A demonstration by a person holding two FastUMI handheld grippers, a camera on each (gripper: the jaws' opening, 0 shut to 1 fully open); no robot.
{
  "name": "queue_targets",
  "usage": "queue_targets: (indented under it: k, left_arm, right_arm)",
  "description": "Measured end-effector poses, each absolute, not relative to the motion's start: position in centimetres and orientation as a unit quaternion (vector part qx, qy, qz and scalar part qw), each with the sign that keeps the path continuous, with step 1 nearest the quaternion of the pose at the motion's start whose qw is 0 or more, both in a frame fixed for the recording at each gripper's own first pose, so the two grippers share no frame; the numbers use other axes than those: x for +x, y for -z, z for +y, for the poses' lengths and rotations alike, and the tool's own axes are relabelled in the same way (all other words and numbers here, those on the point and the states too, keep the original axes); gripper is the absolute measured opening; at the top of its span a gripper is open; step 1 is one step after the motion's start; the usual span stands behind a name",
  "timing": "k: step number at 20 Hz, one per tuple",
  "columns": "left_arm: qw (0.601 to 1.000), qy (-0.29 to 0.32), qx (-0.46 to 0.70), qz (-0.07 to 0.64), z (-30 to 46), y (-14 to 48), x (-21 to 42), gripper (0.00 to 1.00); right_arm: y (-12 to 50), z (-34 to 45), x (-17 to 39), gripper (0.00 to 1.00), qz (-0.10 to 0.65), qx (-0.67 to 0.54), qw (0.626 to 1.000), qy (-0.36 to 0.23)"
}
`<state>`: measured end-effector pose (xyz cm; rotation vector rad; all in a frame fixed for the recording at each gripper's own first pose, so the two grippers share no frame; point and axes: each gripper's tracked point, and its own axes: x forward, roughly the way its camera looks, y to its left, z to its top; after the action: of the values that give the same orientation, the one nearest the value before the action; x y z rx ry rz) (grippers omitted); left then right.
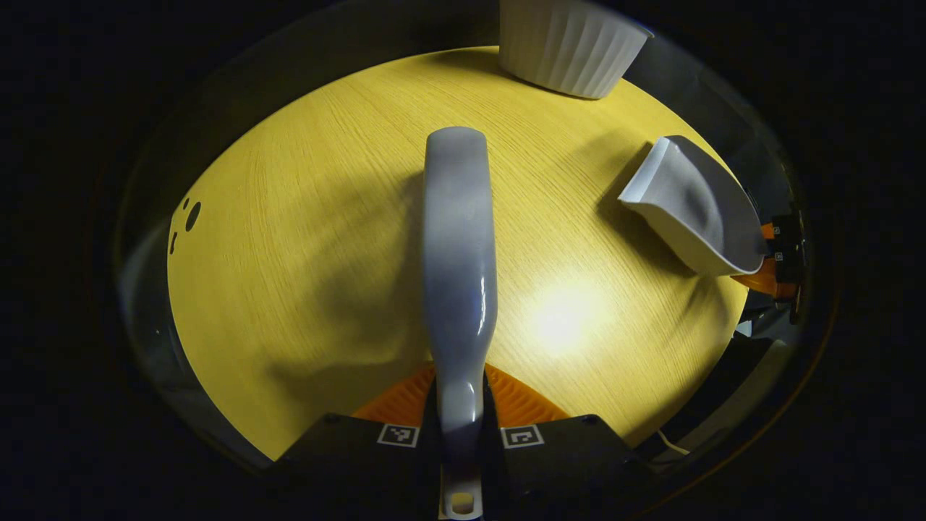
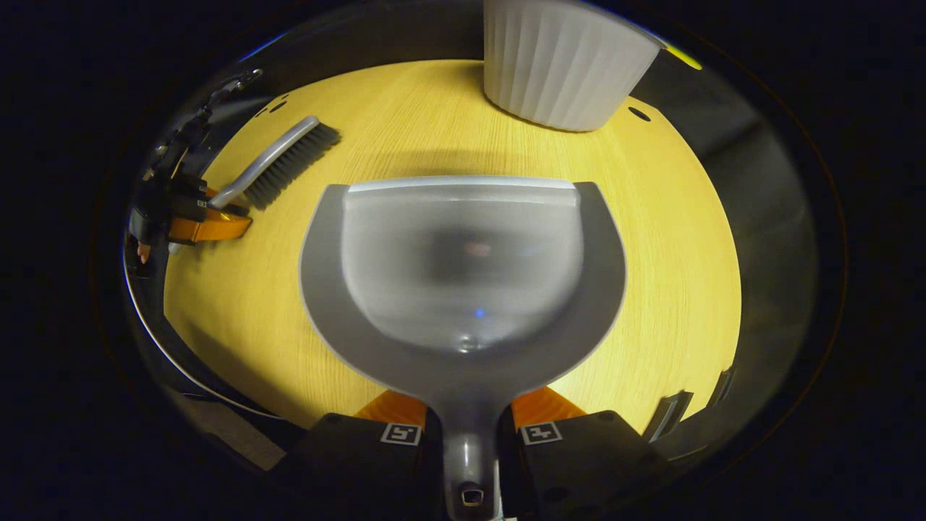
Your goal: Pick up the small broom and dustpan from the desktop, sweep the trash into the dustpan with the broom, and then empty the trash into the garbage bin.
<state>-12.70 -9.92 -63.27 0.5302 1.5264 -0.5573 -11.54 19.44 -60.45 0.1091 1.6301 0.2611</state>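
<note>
Tongs grip both tools above the yellow wooden desk [image 2: 673, 239].
Left tongs [image 1: 460, 427] clamp the grey plastic broom [image 1: 459, 253]; right tongs [image 2: 470, 434] clamp the grey plastic dustpan [image 2: 463, 268], aimed at the white ribbed bin [image 2: 561, 65] at twelve o'clock, likely for emptying.

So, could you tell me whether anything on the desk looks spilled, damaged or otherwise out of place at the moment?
Nothing stands out. The left hand-held gripper is shut on the broom and the right hand-held gripper on the dustpan. The white ribbed bin stands upright on the desk. I can't make out any trash on the wood.
</note>
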Motion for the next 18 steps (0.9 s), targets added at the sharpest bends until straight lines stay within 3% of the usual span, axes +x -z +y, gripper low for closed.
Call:
queue_targets:
  k: [9, 10, 11, 12, 15, 18]
  left_arm:
    - [0.651, 0.239, 0.24, 0.679, -9.8, 63.2, -12.8, 0.28]
    - [0.652, 0.236, 0.24, 0.679, -9.8, 63.2, -12.9, 0.28]
    - [0.653, 0.234, 0.24, 0.679, -9.8, 63.2, -12.9, 0.29]
    - [0.654, 0.229, 0.24, 0.68, -9.8, 63.2, -13.0, 0.29]
    - [0.66, 0.218, 0.237, 0.679, -9.8, 63.3, -13.0, 0.31]
    - [0.669, 0.196, 0.242, 0.675, -8.7, 62.9, -12.9, 0.4]
  right_arm:
    - [61.7, 20.4, -13.1, 0.36, 0.738, 0.069, 0.661, -0.115]
    - [61.7, 20.4, -13.0, 0.31, 0.737, 0.07, 0.662, -0.117]
    - [61.4, 20.9, -13.1, 0.33, 0.736, 0.085, 0.659, -0.126]
    - [60.8, 22.1, -13.0, 0.39, 0.734, 0.114, 0.655, -0.137]
    - [60.6, 22.8, -13.3, 0.99, 0.733, 0.123, 0.653, -0.143]
    - [59.7, 22.2, -13.4, 0.99, 0.722, 0.105, 0.67, -0.137]
